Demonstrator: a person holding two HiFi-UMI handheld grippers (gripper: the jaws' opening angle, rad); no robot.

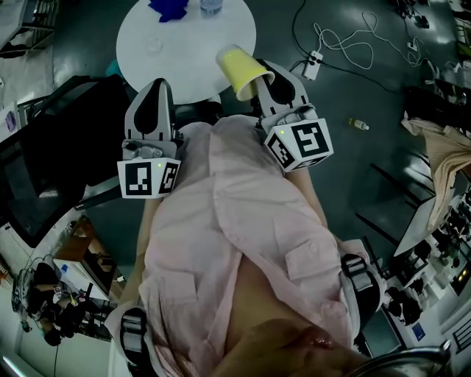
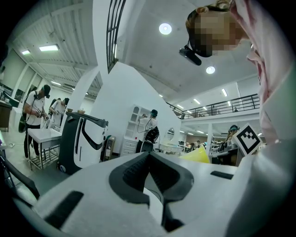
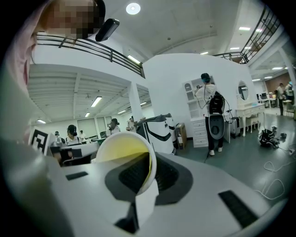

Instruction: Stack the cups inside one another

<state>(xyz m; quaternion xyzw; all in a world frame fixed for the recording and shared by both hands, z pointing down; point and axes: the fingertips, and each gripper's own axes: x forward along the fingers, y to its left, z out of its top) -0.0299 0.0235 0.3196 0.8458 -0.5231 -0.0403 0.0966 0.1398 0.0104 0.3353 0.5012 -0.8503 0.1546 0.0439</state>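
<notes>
A yellow paper cup (image 1: pixel 241 68) lies tilted, mouth to the upper left, over the near edge of a round white table (image 1: pixel 184 51). My right gripper (image 1: pixel 259 76) is shut on its wall. In the right gripper view the cup (image 3: pixel 122 150) shows its yellow inside and white rim, pinched between the jaws of the right gripper (image 3: pixel 150 159). My left gripper (image 1: pixel 153 94) is held close to the body, left of the cup. In its own view the left gripper (image 2: pixel 149 159) has its jaws together with nothing between them, and the yellow cup (image 2: pixel 200 155) shows to the right.
On the table's far side lie a blue object (image 1: pixel 171 9) and a clear container (image 1: pixel 211 6). White cables and a power strip (image 1: pixel 313 65) lie on the dark floor at right, near a small bottle (image 1: pixel 358 124). Dark equipment (image 1: pixel 44 162) stands at left. People stand in the background.
</notes>
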